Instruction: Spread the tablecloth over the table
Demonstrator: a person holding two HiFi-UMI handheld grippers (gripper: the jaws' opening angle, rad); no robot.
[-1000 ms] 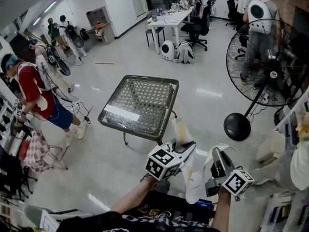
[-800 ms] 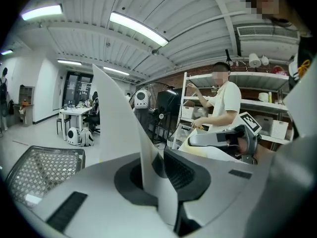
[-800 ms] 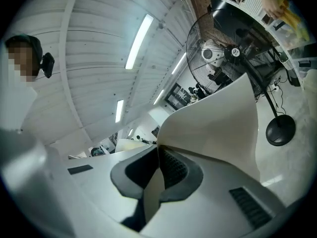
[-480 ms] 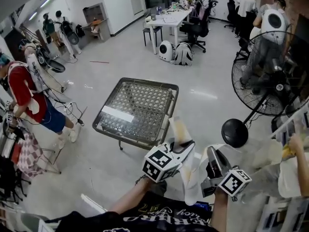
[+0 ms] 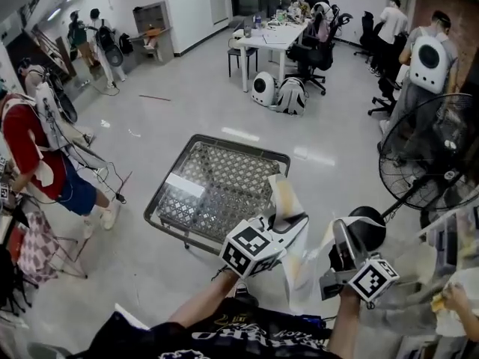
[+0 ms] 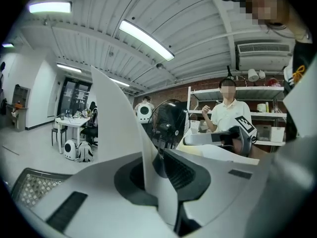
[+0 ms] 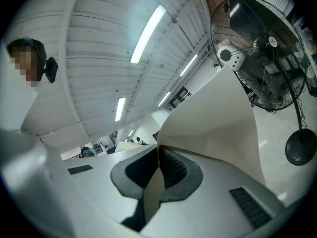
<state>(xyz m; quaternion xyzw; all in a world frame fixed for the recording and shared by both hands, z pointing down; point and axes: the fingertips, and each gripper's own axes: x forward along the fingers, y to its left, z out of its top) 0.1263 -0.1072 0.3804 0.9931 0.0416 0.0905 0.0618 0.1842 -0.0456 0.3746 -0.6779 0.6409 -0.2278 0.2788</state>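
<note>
Currently, left hand-held gripper (image 5: pixel 290 224) and right hand-held gripper (image 5: pixel 340 238) each clamped on tablecloth (image 5: pixel 301 266), desk (image 5: pixel 160 200) at eleven o'clock.

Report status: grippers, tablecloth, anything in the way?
Left gripper shut on tablecloth; right gripper too. It hangs between them, not yet on table. Fan stands right of table; path looks clear.

The desk (image 5: pixel 217 189) stands at the centre of the head view. Just below its lower right corner, the left tongs (image 5: pixel 293 221) and the right tongs (image 5: pixel 338 234) sit side by side, each clamped on an edge of the tablecloth (image 5: pixel 298 264), which hangs between them. A fan (image 5: pixel 426 152) stands at the right edge, a second desk (image 5: pixel 273 36) at upper centre, a person (image 5: pixel 34 148) at the left edge.
</note>
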